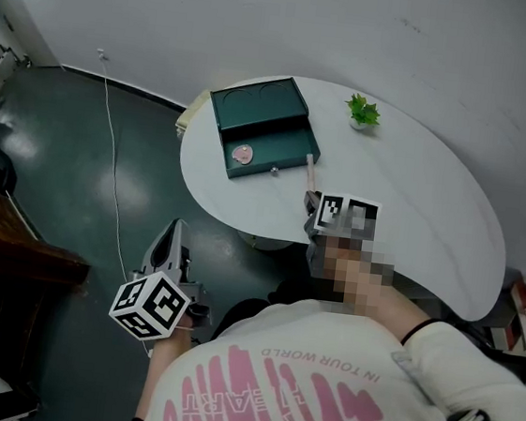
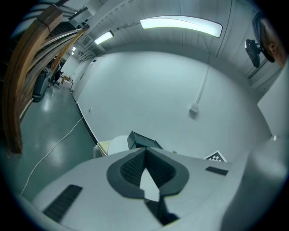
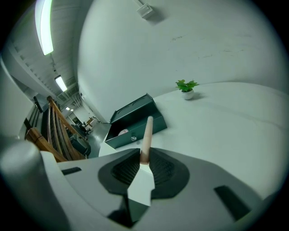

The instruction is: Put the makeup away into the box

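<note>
On the white rounded table (image 1: 424, 209) stands a dark green rectangular metal box (image 1: 257, 100) with its lid open and lying back flat. Inside the open tray of the box lies one small round pink makeup item (image 1: 242, 153), near the front wall. I cannot see any other thing in the tray.

The right gripper (image 3: 143, 155) has its jaws pressed on the lower end of a slim pale pink makeup stick (image 3: 146, 133). The stick points forward to the box; in the head view its far end is just beside the right front corner of the box, above the table.

The left gripper (image 2: 145, 152) is beside the table, over the dark green floor (image 1: 70, 164). Its jaws are together and nothing is between them.

A small green plant in a white pot (image 1: 362, 113) stands on the table, to the right of the box and apart from it.
</note>
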A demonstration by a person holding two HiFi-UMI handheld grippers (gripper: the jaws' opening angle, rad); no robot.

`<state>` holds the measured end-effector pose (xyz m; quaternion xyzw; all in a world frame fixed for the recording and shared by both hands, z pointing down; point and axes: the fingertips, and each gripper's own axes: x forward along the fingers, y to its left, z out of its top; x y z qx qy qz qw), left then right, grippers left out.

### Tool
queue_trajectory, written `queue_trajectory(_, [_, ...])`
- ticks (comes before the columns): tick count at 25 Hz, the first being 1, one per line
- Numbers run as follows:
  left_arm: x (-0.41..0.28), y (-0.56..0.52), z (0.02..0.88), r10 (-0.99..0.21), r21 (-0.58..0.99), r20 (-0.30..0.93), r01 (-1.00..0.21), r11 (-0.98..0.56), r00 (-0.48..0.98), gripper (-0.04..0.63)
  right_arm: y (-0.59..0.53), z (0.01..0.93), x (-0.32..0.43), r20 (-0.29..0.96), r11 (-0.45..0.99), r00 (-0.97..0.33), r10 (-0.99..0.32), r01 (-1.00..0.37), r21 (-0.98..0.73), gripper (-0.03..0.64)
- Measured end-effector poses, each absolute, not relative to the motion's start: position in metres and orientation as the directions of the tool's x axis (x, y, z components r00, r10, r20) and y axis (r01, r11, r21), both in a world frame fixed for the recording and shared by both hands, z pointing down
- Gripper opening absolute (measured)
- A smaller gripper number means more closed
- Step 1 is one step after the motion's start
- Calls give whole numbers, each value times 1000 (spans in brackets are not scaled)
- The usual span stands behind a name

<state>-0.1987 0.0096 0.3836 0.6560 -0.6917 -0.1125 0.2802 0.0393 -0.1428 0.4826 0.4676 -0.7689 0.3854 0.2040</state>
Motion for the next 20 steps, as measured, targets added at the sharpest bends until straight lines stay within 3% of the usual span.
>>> queue_trajectory(13, [-237, -1, 401, -960, 540, 273, -815, 212, -69, 2, -175, 478, -11, 696, 427, -544, -469, -830, -360, 60])
queue_trajectory(20, [-261, -10, 402, -947, 533, 293, -801, 274, -129, 2, -200, 489, -38, 745, 511, -614, -261, -742, -433, 60])
